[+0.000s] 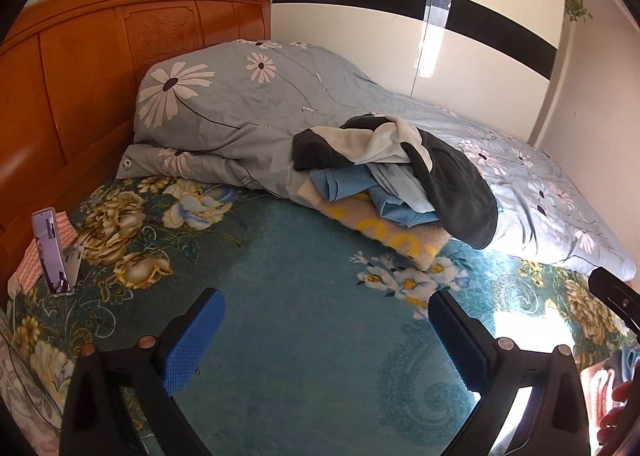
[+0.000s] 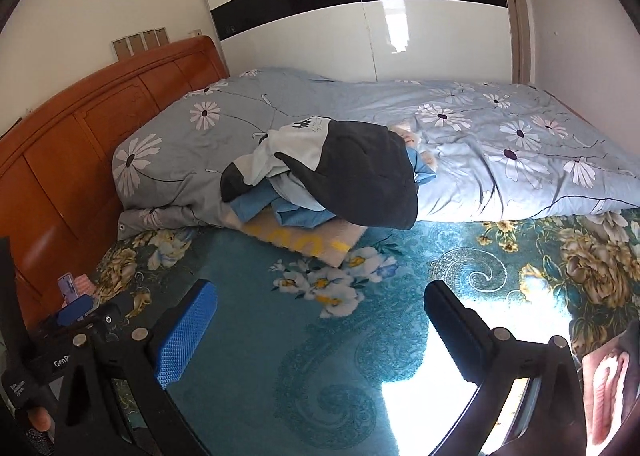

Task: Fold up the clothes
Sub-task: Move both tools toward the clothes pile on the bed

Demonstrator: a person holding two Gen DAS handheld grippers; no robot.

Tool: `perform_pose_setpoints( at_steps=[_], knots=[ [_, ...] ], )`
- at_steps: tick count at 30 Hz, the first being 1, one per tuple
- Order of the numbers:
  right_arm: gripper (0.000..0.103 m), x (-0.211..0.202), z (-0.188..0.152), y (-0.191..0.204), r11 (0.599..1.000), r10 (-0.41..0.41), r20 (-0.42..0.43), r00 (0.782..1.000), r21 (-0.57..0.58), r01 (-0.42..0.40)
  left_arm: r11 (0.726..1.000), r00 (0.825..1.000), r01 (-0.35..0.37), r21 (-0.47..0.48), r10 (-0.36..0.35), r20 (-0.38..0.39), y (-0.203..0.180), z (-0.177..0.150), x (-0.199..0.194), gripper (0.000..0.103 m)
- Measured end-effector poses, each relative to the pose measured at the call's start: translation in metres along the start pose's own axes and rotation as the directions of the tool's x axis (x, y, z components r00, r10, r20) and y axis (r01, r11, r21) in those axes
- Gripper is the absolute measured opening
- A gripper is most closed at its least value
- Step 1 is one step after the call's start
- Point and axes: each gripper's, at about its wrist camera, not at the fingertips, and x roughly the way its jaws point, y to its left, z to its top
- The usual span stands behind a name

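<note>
Nothing looks folded yet: the clothes [image 1: 392,172] lie in a loose heap, a dark and white garment [image 2: 352,172] slumped over crumpled blue ones and a cream piece, at the edge of the floral quilt [image 1: 248,112] on the bed [image 1: 288,296]. The left tool [image 1: 326,336] and the right tool [image 2: 320,326] both hover over bare teal bedspread short of the heap, jaws wide apart and holding nothing. By my judgement the whole job remains, starting with pulling one garment free.
</note>
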Motion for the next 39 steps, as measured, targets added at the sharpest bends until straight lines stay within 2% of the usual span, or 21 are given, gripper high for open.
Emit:
perform_pose_setpoints(
  at_steps=[7, 13, 18, 21, 25, 27, 32, 39],
  knots=[
    [0.103, 0.019, -0.001, -0.009, 1.000, -0.005, -0.046, 0.999, -0.006, 0.005, 0.999, 0.999, -0.036, -0.009, 0.036, -0.017, 0.005, -0.003, 0.021, 0.103],
    [0.103, 0.040, 0.004, -0.015, 1.000, 0.002, -0.080, 0.997, -0.022, -0.003, 0.997, 0.998, -0.025, -0.069, 0.021, -0.054, 0.013, -0.003, 0.045, 0.103],
    [0.103, 0.064, 0.008, -0.022, 0.999, 0.019, -0.105, 0.994, -0.025, -0.021, 0.997, 0.999, -0.031, -0.075, 0.029, -0.029, 0.012, -0.003, 0.063, 0.103],
    [0.103, 0.080, 0.008, -0.026, 0.999, 0.013, -0.121, 0.993, -0.033, -0.018, 0.996, 0.999, -0.013, -0.088, 0.009, -0.048, 0.015, -0.002, 0.076, 0.103],
    [0.103, 0.100, 0.009, -0.030, 0.999, 0.011, -0.141, 0.990, -0.039, -0.016, 0.997, 0.996, 0.008, -0.082, -0.015, -0.088, 0.016, -0.002, 0.096, 0.103],
    [0.103, 0.110, 0.009, -0.033, 0.999, 0.006, -0.151, 0.989, -0.040, -0.012, 0.997, 0.995, -0.008, -0.079, 0.000, -0.098, 0.015, -0.001, 0.106, 0.103],
    [0.103, 0.132, 0.010, -0.037, 0.999, 0.021, -0.173, 0.985, -0.029, -0.026, 0.998, 0.997, -0.057, -0.014, 0.056, -0.056, 0.009, 0.001, 0.119, 0.103],
    [0.103, 0.162, 0.009, -0.044, 1.000, -0.001, -0.220, 0.976, -0.027, -0.005, 0.999, 0.999, -0.039, 0.012, 0.039, -0.036, 0.007, 0.006, 0.139, 0.103]
  ],
)
